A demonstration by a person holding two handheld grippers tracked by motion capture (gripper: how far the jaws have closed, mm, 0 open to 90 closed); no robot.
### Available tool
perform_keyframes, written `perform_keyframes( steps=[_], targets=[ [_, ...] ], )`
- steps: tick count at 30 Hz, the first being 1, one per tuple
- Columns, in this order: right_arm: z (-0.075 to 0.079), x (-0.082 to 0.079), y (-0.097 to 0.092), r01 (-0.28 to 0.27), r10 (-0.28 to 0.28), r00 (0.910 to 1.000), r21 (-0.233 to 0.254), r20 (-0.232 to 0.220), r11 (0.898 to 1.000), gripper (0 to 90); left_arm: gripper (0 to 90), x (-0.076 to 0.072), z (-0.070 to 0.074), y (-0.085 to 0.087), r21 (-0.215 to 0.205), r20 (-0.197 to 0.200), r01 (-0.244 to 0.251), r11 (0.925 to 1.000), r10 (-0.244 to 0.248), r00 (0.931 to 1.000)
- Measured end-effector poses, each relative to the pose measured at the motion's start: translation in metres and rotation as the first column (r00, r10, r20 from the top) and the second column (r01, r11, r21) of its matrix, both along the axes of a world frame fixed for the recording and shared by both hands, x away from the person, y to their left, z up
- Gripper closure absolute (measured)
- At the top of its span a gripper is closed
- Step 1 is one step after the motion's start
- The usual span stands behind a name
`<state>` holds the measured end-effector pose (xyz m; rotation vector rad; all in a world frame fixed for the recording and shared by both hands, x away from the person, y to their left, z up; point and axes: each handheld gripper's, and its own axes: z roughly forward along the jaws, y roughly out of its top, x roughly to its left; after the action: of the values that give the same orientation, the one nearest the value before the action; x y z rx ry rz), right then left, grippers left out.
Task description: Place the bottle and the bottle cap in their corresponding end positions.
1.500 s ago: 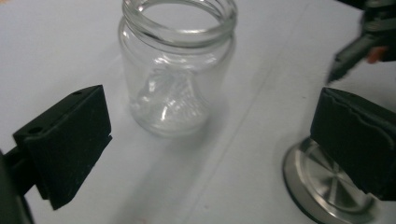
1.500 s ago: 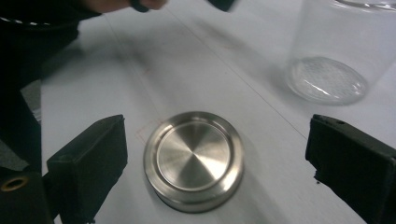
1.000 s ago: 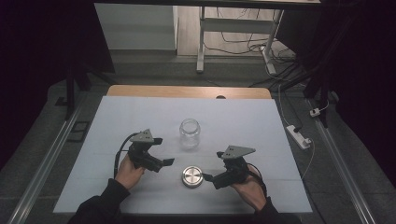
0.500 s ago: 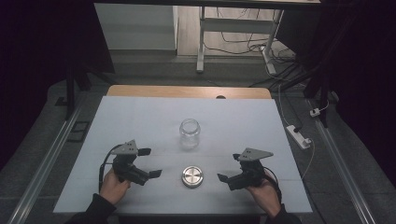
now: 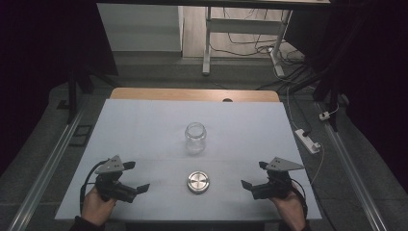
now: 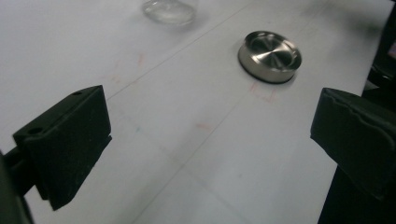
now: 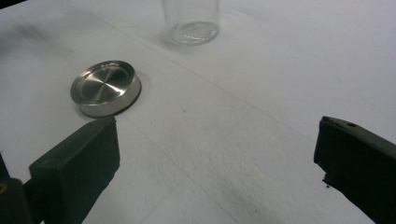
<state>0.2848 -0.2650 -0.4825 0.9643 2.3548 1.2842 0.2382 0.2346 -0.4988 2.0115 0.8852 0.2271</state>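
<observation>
Both grippers sitting spread and empty at the near edge; lid and jar waiting between them

You're holding the left gripper (image 5: 131, 182) and right gripper (image 5: 254, 179) with jaws wide apart, pinching nothing; the metal lid (image 5: 198, 182) is lying ahead of both, inboard of each, apart from the jaws; the glass jar (image 5: 196, 138) is standing upright just beyond it, mouth open. If you're going for the lid, I'd be approaching low and square across its short rim; it looks like smooth brushed steel, round, shallow-dished, likely slippery. Jar is clear, thin-walled, cylindrical; the white table (image 5: 144, 125) is matte and flat.
</observation>
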Motion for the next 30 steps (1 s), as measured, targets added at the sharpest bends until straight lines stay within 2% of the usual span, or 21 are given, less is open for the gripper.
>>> perform_keyframes(
  steps=[7,10,14,21,26,30],
  targets=[
    [-0.001,-0.01,-0.022,0.07,-0.07,0.9975,0.002,-0.009,0.998,0.1,0.0,-0.022,-0.004,0.025,0.01,-0.006,-0.09,0.9958,0.091,0.9959],
    [-0.002,-0.014,-0.03,0.101,-0.101,0.9948,-0.004,-0.01,0.995,0.0,0.0,-0.031,-0.006,0.033,0.02,-0.009,-0.134,0.9907,0.135,0.9909],
    [-0.004,-0.02,-0.04,0.138,-0.138,0.9903,-0.008,-0.016,0.99,0.0,0.0,-0.038,-0.01,0.044,0.009,-0.027,-0.173,0.9849,0.173,0.9845],
    [-0.008,-0.03,-0.054,0.189,-0.19,0.9808,-0.021,-0.043,0.982,0.0,0.0,-0.048,-0.018,0.055,0.02,-0.057,-0.225,0.9742,0.226,0.9726],
    [-0.011,-0.037,-0.061,0.215,-0.217,0.9738,-0.04,-0.067,0.976,0.0,0.0,-0.053,-0.024,0.061,0.034,-0.094,-0.25,0.9676,0.252,0.9631],
    [-0.012,-0.039,-0.062,0.227,-0.23,0.9702,-0.053,-0.076,0.973,0.0,0.0,-0.053,-0.024,0.065,0.0,-0.098,-0.262,0.9651,0.261,0.9604]
  ],
)
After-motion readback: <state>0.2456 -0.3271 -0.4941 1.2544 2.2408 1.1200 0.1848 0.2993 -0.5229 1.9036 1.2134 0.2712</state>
